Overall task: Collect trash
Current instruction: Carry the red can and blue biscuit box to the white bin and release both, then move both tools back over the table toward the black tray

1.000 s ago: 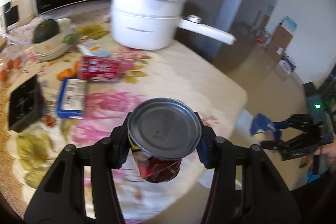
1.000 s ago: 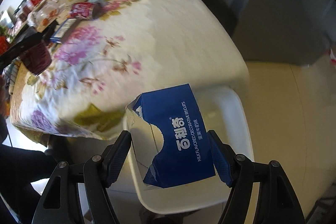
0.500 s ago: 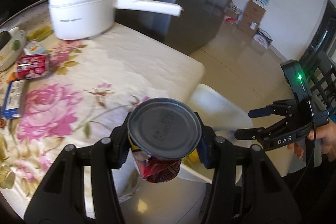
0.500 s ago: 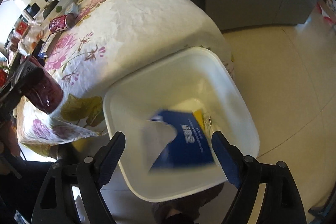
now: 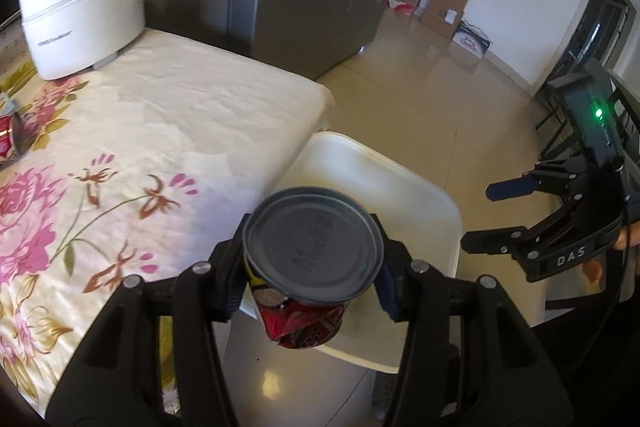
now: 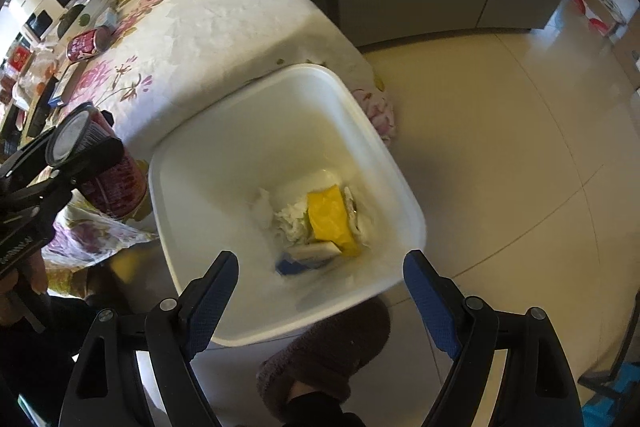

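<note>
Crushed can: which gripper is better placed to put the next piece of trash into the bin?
Left. The left gripper already clamps the crushed can beside the white bin, while the right gripper hangs open and empty over it.

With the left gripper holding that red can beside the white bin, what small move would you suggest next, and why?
Probably carry the left gripper a little further over the white bin before opening. The red can is clamped in its jaws and, in the right wrist view, sits outside the rim, above the tablecloth edge. The right gripper is open and empty.
</note>
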The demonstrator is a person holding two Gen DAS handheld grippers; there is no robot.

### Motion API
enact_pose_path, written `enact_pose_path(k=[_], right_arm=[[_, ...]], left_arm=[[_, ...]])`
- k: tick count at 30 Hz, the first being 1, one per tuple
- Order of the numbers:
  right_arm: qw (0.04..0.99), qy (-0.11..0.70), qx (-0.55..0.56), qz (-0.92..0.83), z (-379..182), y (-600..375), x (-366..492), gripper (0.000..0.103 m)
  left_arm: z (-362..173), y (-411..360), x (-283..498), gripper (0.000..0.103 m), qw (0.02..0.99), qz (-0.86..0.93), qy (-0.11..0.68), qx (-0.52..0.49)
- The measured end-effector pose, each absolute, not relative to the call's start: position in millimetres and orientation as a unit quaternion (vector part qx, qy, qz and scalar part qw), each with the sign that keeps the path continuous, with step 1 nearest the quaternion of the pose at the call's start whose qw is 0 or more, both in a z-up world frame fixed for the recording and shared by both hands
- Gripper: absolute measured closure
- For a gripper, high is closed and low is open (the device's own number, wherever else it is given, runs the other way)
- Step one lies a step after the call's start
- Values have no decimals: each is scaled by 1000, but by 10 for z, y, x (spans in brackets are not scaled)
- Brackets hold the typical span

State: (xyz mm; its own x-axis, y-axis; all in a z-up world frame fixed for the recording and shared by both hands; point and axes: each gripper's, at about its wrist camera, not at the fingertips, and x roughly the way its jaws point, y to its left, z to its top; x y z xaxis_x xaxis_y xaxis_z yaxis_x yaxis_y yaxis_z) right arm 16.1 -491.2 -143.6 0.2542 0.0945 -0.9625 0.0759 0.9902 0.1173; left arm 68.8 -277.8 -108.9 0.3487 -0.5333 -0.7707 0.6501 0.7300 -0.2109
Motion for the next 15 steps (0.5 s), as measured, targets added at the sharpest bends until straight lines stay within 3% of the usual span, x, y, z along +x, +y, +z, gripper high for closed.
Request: enact_pose_path(k=[6, 7, 8, 10, 15], right_arm=[[789, 610, 72, -3, -1425, -4998, 86, 17], [789, 610, 71, -4, -1422, -5004, 77, 17], [789, 610, 70, -5, -1420, -5008, 71, 17], [789, 611, 69, -5, -1419, -5009, 58, 17], [790, 610, 67, -6, -1407, -5007, 51, 17]], left_arm=[[-1154, -2885, 664, 49, 813, -369, 445, 72], [-1160, -2899, 667, 44, 810, -377, 444, 70], [-1168, -2913, 690, 31, 804, -386, 447, 67], [-1142, -2914, 681, 16, 815, -373, 438, 69], [-1092, -2873, 713, 10, 823, -354, 438, 78]])
